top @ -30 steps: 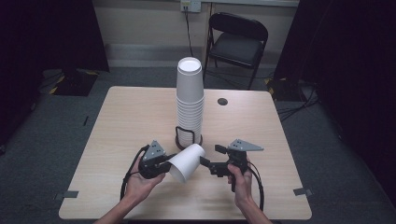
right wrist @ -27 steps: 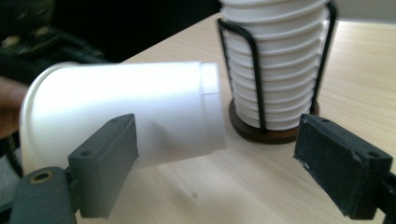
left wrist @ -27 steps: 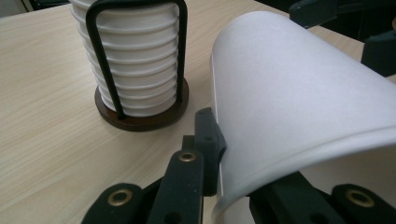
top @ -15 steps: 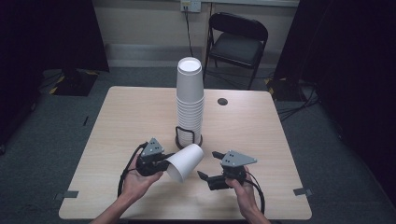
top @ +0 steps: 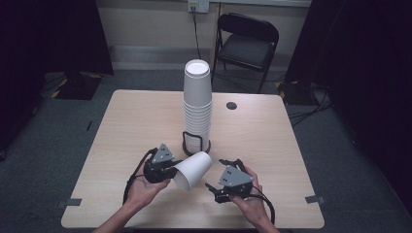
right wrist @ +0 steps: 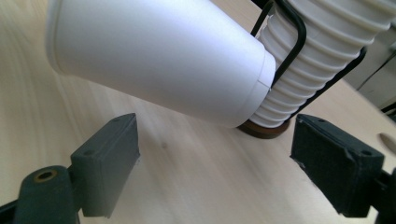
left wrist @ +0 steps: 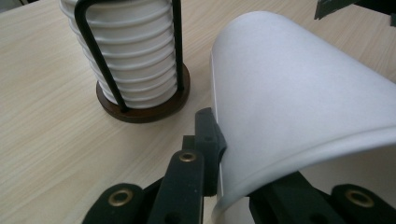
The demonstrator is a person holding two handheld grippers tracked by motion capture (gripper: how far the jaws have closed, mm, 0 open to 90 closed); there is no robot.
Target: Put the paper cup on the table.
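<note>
While the left gripper point(top: 163, 167) pinches one cup point(top: 193, 170) by its rim, the cup lies tipped on its side just above the surface point(top: 121, 126), near the tall stack point(top: 197, 104) in its holder point(top: 196, 144). I think it is held out so the other hand can take it. The right gripper point(top: 221, 175) sits close by, apart from the cup.

From the left gripper view, the jaws squeeze the rim, one inside and one outside.

From the right gripper view, the jaws have just been closing but stand open, with nothing between them; the cup hangs beyond them, bottom end by the stack.
</note>
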